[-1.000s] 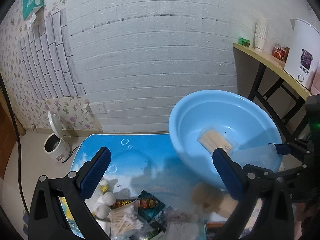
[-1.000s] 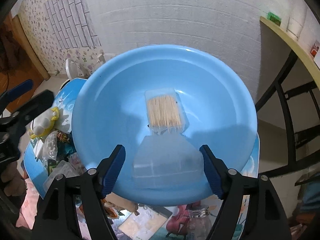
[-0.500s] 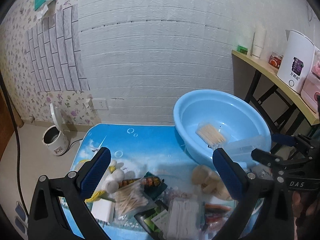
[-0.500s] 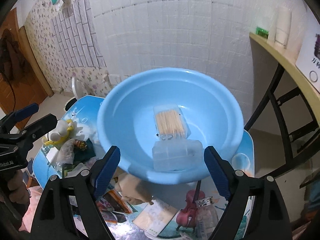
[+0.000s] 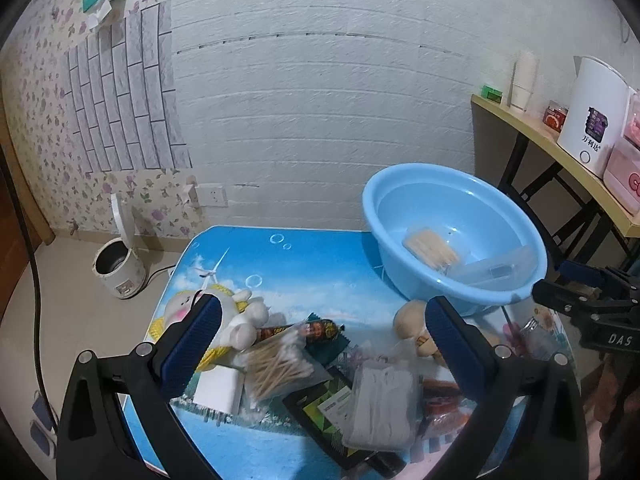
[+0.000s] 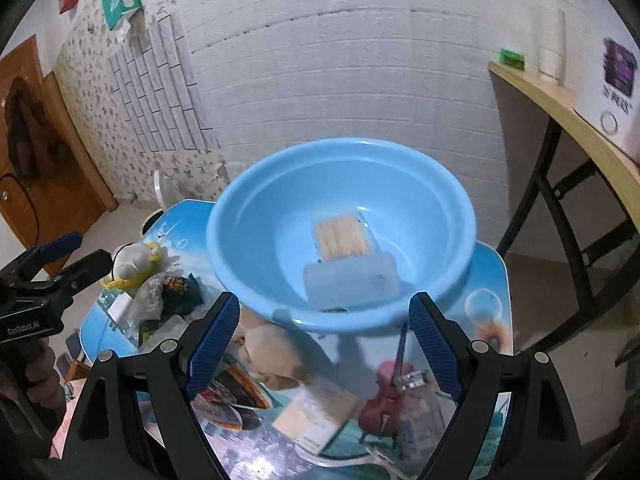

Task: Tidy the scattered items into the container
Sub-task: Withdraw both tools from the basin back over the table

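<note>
Basin point(image 6: 440, 216) on bench point(image 5: 304, 264) holds toothpick box point(image 6: 340, 236), clear case point(image 6: 352, 280). Right gripper point(image 6: 324, 344) fingers just spread, released, nothing between; left gripper point(image 5: 324, 344) released above clutter.

The black body of the right hand-held gripper point(image 5: 576, 280), seen from the left wrist, carries the white letters "DAS". The black left hand-held gripper point(image 6: 60, 256), seen from the right wrist, reads "GenRobot.AI". The print on the white electric kettle point(image 5: 592, 120) is too small to read.

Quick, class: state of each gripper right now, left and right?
Left gripper: open, holding nothing, above the clutter on the table.
Right gripper: open, jaws have just been opening, nothing between them.
</note>
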The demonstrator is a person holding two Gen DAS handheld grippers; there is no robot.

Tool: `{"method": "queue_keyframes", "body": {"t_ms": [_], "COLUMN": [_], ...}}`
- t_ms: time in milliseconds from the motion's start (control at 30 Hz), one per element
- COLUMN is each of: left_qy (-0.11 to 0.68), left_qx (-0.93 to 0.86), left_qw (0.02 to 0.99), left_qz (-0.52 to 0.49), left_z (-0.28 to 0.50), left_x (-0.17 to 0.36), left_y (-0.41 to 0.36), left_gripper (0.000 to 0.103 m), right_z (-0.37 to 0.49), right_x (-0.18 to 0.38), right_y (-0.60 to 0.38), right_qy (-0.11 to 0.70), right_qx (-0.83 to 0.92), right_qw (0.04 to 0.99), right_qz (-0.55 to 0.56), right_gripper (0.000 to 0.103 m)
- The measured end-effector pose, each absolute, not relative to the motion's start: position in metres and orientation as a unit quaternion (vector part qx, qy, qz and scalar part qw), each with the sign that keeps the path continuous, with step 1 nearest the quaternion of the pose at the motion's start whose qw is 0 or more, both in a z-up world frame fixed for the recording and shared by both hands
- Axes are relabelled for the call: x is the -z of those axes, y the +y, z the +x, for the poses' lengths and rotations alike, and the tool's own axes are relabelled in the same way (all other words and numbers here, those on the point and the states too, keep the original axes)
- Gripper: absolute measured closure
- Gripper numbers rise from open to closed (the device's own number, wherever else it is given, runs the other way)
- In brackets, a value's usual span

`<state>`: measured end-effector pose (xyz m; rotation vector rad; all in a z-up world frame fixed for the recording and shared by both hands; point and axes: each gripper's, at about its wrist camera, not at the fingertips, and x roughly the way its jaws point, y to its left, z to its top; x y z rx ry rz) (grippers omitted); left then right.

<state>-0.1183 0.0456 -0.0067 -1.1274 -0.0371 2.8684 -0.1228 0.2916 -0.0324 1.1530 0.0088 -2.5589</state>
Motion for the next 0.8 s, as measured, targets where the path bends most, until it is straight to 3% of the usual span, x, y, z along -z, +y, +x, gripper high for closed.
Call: {"method": "queue_keyframes", "body": {"t_ms": [800], "left_qy": [-0.012], "left_qx": [-0.911], "left_qw": [0.035], "left_qz": [-0.411], "left_z": [-0.089], "left_x": [0.053], "left_y": [0.036], "left_gripper": [0.000], "right_z": [-0.070], "right_x": [0.084], "right_y": [0.347], "right_qy": [-0.021], "right_qx": [0.884], "right_qw": [0.121], "right_qz": [0.451], "right_gripper": [0.019]}}
